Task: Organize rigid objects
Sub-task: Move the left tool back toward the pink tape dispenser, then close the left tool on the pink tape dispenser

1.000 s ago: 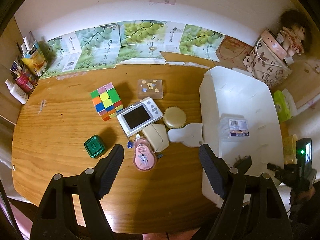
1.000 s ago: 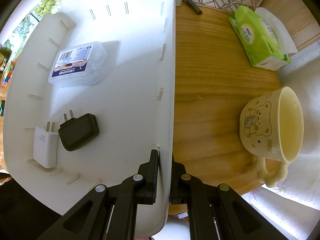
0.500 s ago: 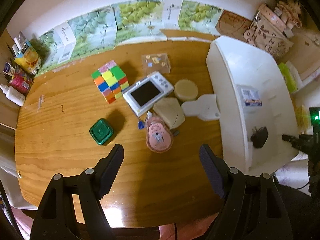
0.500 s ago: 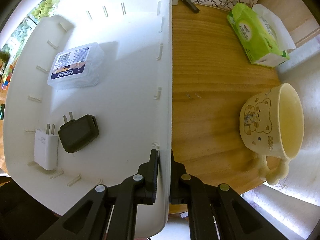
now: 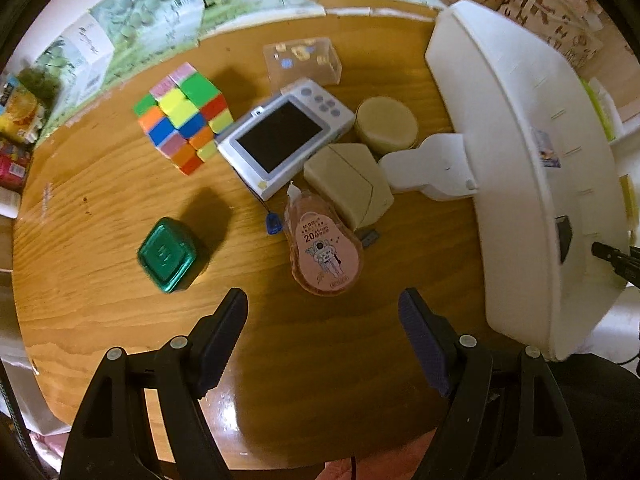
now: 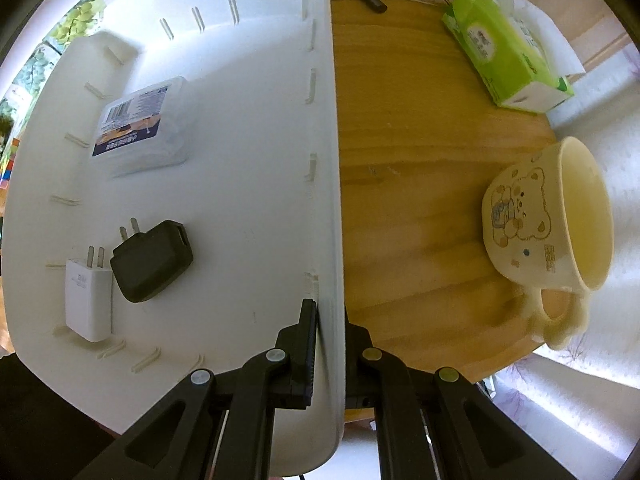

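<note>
My right gripper (image 6: pixel 330 320) is shut on the right rim of a white plastic bin (image 6: pixel 256 200). The bin holds a clear labelled case (image 6: pixel 140 124), a black plug adapter (image 6: pixel 152 266) and a white plug adapter (image 6: pixel 86 300). My left gripper (image 5: pixel 322 332) hangs open above the wooden table. Just ahead of it lies a pink correction-tape dispenser (image 5: pixel 324 252). Beyond that are a beige box (image 5: pixel 352 184), a white digital camera (image 5: pixel 286 136), a colour cube (image 5: pixel 184 116), a green tin (image 5: pixel 166 256), a round beige tin (image 5: pixel 386 124) and a clear small box (image 5: pixel 304 60). The bin (image 5: pixel 520 168) stands at the right.
A cream bear mug (image 6: pixel 556 224) and a green tissue pack (image 6: pixel 508 52) sit on the table right of the bin. A white handle-like piece (image 5: pixel 432 168) juts from the bin's left side. Green printed boxes (image 5: pixel 132 32) line the back wall; bottles (image 5: pixel 16 120) crowd the left.
The left gripper has moved forward and down toward the cluster, so the correction tape and green tin loom larger. The right gripper stays clamped on the bin rim.
</note>
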The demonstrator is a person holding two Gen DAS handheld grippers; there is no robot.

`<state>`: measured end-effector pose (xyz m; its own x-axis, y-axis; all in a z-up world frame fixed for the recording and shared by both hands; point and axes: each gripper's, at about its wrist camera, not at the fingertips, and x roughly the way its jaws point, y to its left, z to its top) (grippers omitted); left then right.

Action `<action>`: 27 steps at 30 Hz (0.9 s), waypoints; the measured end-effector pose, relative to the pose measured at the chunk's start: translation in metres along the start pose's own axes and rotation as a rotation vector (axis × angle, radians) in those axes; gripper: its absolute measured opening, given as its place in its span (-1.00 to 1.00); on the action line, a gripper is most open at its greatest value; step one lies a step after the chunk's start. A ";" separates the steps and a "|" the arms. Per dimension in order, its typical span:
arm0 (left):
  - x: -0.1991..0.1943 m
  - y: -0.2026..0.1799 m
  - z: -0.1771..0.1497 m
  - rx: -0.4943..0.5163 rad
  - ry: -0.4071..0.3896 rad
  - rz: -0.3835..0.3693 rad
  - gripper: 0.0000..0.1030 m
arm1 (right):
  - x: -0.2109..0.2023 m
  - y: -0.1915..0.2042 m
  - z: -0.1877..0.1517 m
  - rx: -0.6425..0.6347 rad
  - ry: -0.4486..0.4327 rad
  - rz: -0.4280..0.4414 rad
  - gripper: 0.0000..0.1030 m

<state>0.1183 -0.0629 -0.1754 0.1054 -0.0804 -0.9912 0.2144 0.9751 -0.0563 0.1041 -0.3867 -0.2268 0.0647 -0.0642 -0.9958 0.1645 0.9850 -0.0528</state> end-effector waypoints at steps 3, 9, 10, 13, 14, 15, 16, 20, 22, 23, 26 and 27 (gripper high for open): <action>0.012 -0.001 0.008 0.003 0.027 -0.006 0.56 | 0.000 0.000 -0.001 0.007 0.004 -0.002 -0.86; 0.032 -0.001 0.023 -0.006 0.081 -0.007 0.56 | 0.003 -0.001 0.003 0.022 0.016 -0.004 -0.86; 0.034 -0.001 0.025 -0.008 0.091 -0.008 0.56 | 0.003 -0.002 0.004 0.026 0.018 -0.003 -0.86; 0.042 -0.001 0.029 -0.015 0.120 -0.013 0.54 | 0.003 -0.002 0.006 0.033 0.023 -0.002 -0.86; 0.044 -0.001 0.030 -0.017 0.128 -0.015 0.54 | 0.003 -0.002 0.006 0.035 0.024 -0.002 -0.86; 0.046 -0.002 0.031 -0.018 0.135 -0.017 0.54 | 0.003 -0.003 0.007 0.036 0.025 -0.002 -0.86; 0.048 -0.002 0.032 -0.020 0.143 -0.018 0.52 | 0.003 -0.003 0.008 0.037 0.027 -0.002 -0.86; 0.053 -0.002 0.035 -0.021 0.154 -0.010 0.45 | 0.002 -0.003 0.008 0.037 0.030 -0.003 -0.85; 0.054 -0.005 0.037 -0.020 0.149 -0.011 0.44 | 0.002 -0.003 0.009 0.038 0.031 -0.005 -0.85; 0.055 -0.002 0.035 -0.021 0.148 -0.010 0.41 | 0.002 -0.003 0.009 0.038 0.032 -0.006 -0.85; 0.056 -0.002 0.041 -0.016 0.140 0.011 0.27 | 0.002 -0.003 0.009 0.042 0.031 -0.008 -0.85; 0.055 -0.001 0.042 -0.015 0.138 0.013 0.23 | 0.002 -0.002 0.008 0.043 0.030 -0.009 -0.84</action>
<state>0.1645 -0.0774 -0.2252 -0.0271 -0.0394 -0.9989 0.1989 0.9790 -0.0440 0.1120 -0.3904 -0.2282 0.0334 -0.0677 -0.9971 0.2067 0.9766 -0.0594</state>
